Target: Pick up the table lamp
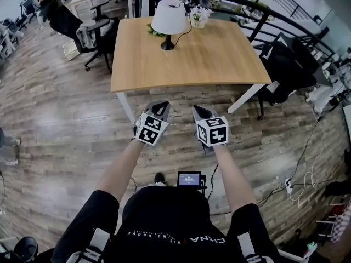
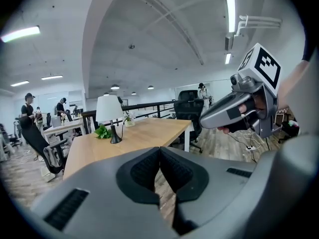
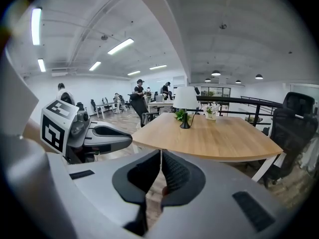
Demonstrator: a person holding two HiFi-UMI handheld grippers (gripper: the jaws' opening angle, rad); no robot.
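A person stands on a wood-plank floor (image 1: 66, 119) short of a pale, wood-grained table (image 1: 192, 64) with a gently curved front edge and white legs. A two-jaw gripper is held out in each hand. The table lamp (image 1: 169, 19) stands upright at the far side of the table top, well apart from both grippers. It has a white, smooth, tapered drum shade on a thin dark stem, with a round black base and a black cord trailing off behind. Leafy green sprigs (image 1: 154, 31) lie just beside the base, and a small white pot of pale flowers (image 1: 198, 17) sits near the far edge.

The left gripper (image 1: 160, 107) and right gripper (image 1: 201, 112) are moulded grey shells, each topped by a cube of black-and-white square markers, and they point side by side toward the table. In the left gripper view, the left gripper (image 2: 159, 159) has its ribbed black pads pressed together with nothing between them, and the lamp (image 2: 110, 109) shows far ahead. In the right gripper view, the right gripper (image 3: 160, 164) is likewise closed and empty, with the lamp (image 3: 185, 99) in the distance. A black mesh office chair (image 1: 97, 35) stands at the table's left, and a dark metal railing (image 1: 258, 10) curves behind.
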